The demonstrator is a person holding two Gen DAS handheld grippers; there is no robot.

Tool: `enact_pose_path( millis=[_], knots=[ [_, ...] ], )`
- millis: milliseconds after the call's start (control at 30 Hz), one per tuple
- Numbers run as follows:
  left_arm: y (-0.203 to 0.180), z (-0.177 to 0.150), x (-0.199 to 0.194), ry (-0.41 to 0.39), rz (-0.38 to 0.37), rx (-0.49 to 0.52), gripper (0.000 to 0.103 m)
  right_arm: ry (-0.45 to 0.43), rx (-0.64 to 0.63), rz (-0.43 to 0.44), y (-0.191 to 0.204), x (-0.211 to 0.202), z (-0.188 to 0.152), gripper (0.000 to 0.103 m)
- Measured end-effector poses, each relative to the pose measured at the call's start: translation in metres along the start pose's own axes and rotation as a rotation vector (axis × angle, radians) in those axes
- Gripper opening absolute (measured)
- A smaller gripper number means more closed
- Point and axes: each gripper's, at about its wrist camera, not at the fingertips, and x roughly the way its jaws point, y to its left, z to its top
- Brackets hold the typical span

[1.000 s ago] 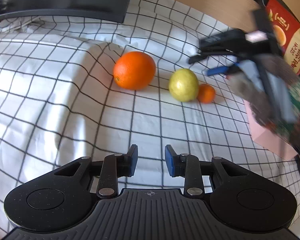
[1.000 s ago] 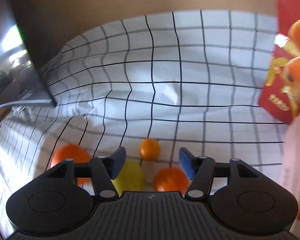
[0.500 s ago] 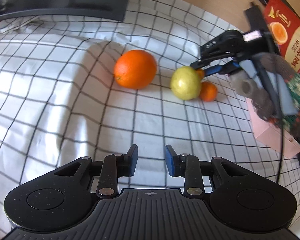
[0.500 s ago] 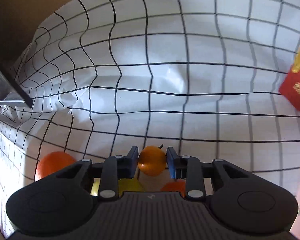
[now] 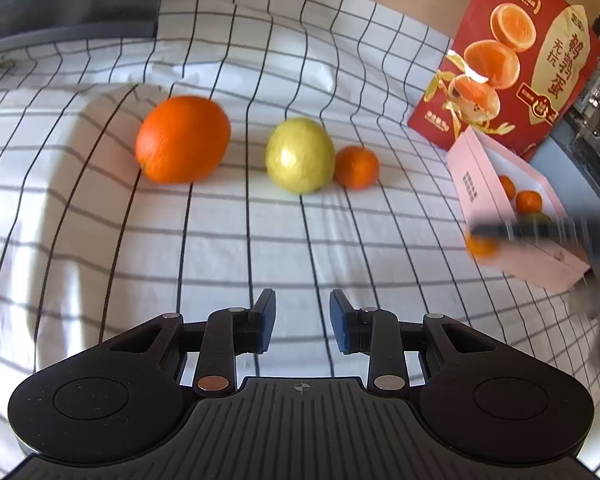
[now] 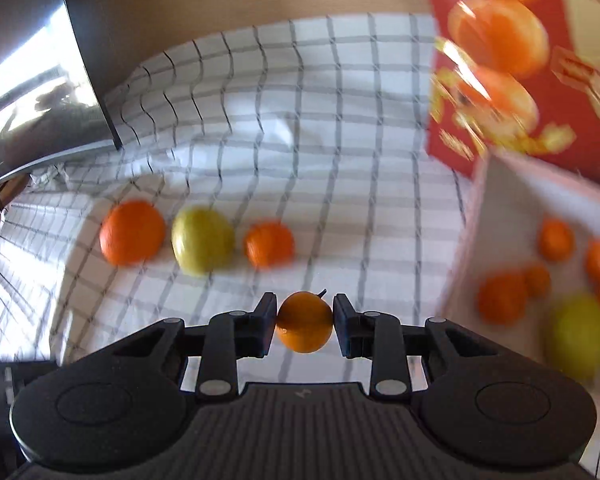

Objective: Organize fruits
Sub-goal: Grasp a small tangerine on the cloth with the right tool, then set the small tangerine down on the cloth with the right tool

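Tangerine clamped; right hand-held gripper motion-blurred.

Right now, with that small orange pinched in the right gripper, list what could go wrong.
1. The small orange is held only at its sides by the right gripper; it could slip out mid-carry.
2. The pink box already holds several fruits; a drop could bounce off them.
3. The wall of the pink box stands in the way; the orange may clip it.

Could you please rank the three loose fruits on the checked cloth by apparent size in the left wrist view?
1. Large orange
2. Yellow-green fruit
3. Small orange

All three sit at similar depth, so the ranking seems reliable.
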Motion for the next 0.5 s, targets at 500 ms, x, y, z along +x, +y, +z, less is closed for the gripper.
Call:
enact_pose_path(
  millis=[500],
  knots=[
    [-0.020,0.019,-0.001,-0.040,0.007,0.057,0.033,-0.045,0.046,-0.144,-0.018,-0.015,-0.081,0.047]
  ],
)
